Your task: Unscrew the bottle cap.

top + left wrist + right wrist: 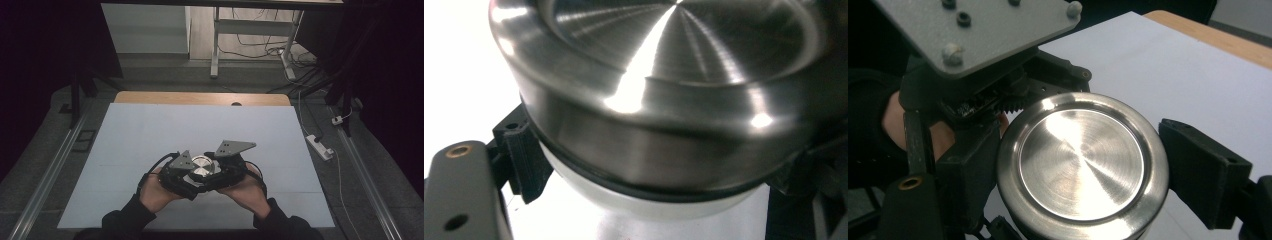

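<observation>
A round container with a brushed steel lid (200, 167) is held above the white table sheet (150, 130), near its front middle. In the left gripper view the lid (664, 100) sits over a black seal ring and a white body (644, 205). My left gripper (659, 165) is shut on the container, its black jaws pressing just under the lid from both sides. My right gripper (1083, 165) is shut on the steel lid (1080, 160), one jaw on each side of its rim. From above, the left gripper (180, 172) and right gripper (227, 165) meet at the container.
The left gripper's grey plate (978, 30) and a hand (895, 120) sit close behind the lid. The wooden table edge (200, 98) runs along the far side. A white power strip (320, 146) and cables lie on the floor at right, and a desk frame (216, 45) stands beyond.
</observation>
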A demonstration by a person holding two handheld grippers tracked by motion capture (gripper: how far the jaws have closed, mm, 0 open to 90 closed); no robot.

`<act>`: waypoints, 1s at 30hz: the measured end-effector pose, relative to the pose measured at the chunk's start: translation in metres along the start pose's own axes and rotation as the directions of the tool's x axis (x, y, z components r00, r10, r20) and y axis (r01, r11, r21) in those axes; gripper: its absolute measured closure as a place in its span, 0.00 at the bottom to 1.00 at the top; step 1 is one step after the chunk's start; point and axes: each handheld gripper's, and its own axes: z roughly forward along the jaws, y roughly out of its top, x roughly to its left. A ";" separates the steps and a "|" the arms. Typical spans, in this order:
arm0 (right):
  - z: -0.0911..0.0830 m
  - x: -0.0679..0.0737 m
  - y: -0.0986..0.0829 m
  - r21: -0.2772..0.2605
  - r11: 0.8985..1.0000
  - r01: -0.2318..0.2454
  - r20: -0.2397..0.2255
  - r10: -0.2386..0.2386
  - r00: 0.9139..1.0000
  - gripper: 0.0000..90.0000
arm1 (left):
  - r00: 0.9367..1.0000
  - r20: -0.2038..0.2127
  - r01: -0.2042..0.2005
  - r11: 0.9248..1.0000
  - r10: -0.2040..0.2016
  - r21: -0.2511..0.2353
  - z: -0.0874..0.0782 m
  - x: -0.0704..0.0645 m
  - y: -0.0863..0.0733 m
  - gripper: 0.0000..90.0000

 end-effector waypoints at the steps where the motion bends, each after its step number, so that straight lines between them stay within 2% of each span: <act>1: -0.001 0.001 0.000 0.001 1.000 0.018 -0.005 -0.018 1.000 0.22 | 1.000 0.012 -0.017 1.000 0.017 0.008 -0.001 0.000 0.000 0.17; 2: -0.001 0.001 0.001 0.005 1.000 0.027 -0.015 -0.027 1.000 0.22 | 1.000 0.012 -0.017 1.000 0.017 0.008 -0.001 0.000 0.000 0.17; 4: -0.003 -0.001 0.001 0.012 0.999 0.047 -0.053 -0.046 0.998 0.22 | 0.998 0.053 -0.042 0.999 0.042 -0.001 -0.002 0.000 0.000 0.17; 5: -0.003 -0.001 0.001 0.012 0.999 0.047 -0.053 -0.046 0.998 0.22 | 0.998 0.053 -0.042 0.999 0.042 -0.001 -0.002 0.000 0.000 0.17; 6: -0.006 -0.005 0.001 0.011 0.997 0.071 -0.109 -0.069 0.992 0.22 | 0.994 0.094 -0.050 0.999 0.051 -0.014 -0.002 -0.001 0.000 0.17; 7: -0.007 -0.007 0.001 0.012 0.997 0.078 -0.143 -0.076 0.987 0.22 | 0.991 0.112 -0.066 0.998 0.067 -0.012 -0.002 -0.001 0.001 0.17; 8: -0.007 -0.007 0.001 0.012 0.997 0.078 -0.143 -0.076 0.987 0.22 | 0.991 0.112 -0.066 0.998 0.067 -0.012 -0.002 -0.001 0.001 0.17; 9: -0.008 -0.010 0.001 0.012 0.996 0.089 -0.176 -0.085 0.981 0.22 | 0.989 0.128 -0.078 0.997 0.080 -0.014 -0.002 -0.001 0.001 0.17; 10: -0.011 -0.015 0.000 0.005 0.993 0.121 -0.258 -0.116 0.959 0.22 | 0.981 0.163 -0.101 0.995 0.103 -0.020 -0.002 -0.003 0.001 0.17; 11: -0.012 -0.017 -0.001 0.000 0.991 0.134 -0.286 -0.129 0.950 0.22 | 0.977 0.179 -0.112 0.993 0.114 -0.020 -0.002 -0.004 0.002 0.17; 12: -0.012 -0.017 -0.001 0.000 0.991 0.134 -0.286 -0.129 0.950 0.22 | 0.977 0.179 -0.112 0.993 0.114 -0.020 -0.002 -0.004 0.002 0.17; 13: -0.013 -0.022 -0.003 -0.020 0.986 0.166 -0.359 -0.162 0.919 0.22 | 0.971 0.196 -0.138 0.990 0.139 -0.017 -0.001 -0.007 0.003 0.17; 15: -0.014 -0.025 -0.005 -0.021 0.984 0.177 -0.396 -0.171 0.902 0.21 | 0.969 0.201 -0.146 0.989 0.145 -0.012 0.000 -0.009 0.003 0.17; 16: -0.014 -0.025 -0.005 -0.021 0.984 0.177 -0.396 -0.171 0.902 0.21 | 0.968 0.202 -0.149 0.989 0.148 -0.007 0.001 -0.009 0.003 0.17; 18: -0.015 -0.024 -0.004 0.007 0.989 0.146 -0.375 -0.133 0.918 0.08 | 0.972 0.192 -0.136 0.991 0.134 -0.004 0.002 -0.009 0.003 0.17; 19: -0.017 -0.023 -0.003 0.015 0.992 0.124 -0.363 -0.111 0.925 0.05 | 0.981 0.163 -0.111 0.994 0.109 0.001 0.002 -0.007 0.003 0.17; 20: -0.019 -0.021 -0.001 0.018 0.994 0.109 -0.344 -0.096 0.934 0.05 | 0.981 0.163 -0.111 0.994 0.109 0.001 0.002 -0.007 0.003 0.17; 21: -0.021 -0.019 0.001 0.026 0.995 0.098 -0.296 -0.086 0.951 0.04 | 0.985 0.144 -0.096 0.995 0.095 0.000 0.001 -0.005 0.002 0.17; 22: -0.022 -0.017 0.003 0.034 0.995 0.089 -0.257 -0.078 0.963 0.04 | 0.992 0.102 -0.071 0.998 0.070 0.001 -0.001 -0.002 0.002 0.17; 23: -0.022 -0.014 0.004 0.043 0.996 0.080 -0.222 -0.069 0.973 0.05 | 0.995 0.081 -0.054 0.999 0.054 -0.001 -0.002 -0.001 0.001 0.17; 24: -0.022 -0.014 0.004 0.043 0.996 0.080 -0.222 -0.069 0.973 0.05 | 0.995 0.081 -0.054 0.999 0.054 -0.001 -0.002 -0.001 0.001 0.17; 25: -0.019 -0.008 0.004 0.060 0.995 0.074 -0.145 -0.065 0.987 0.06 | 0.998 0.051 -0.024 1.000 0.025 -0.011 -0.002 0.000 0.001 0.17; 27: -0.013 -0.002 0.004 0.076 0.995 0.057 -0.065 -0.053 0.996 0.09 | 1.000 0.025 -0.003 1.000 0.003 -0.016 -0.002 0.000 0.001 0.17; 29: -0.009 0.000 0.003 0.059 0.998 0.030 -0.028 -0.028 0.999 0.13 | 1.000 0.013 -0.005 1.000 0.005 -0.009 -0.002 -0.001 0.001 0.17; 30: -0.009 0.000 0.003 0.059 0.998 0.030 -0.028 -0.028 0.999 0.13 | 1.000 0.005 -0.005 1.000 0.005 -0.006 -0.002 -0.001 0.001 0.17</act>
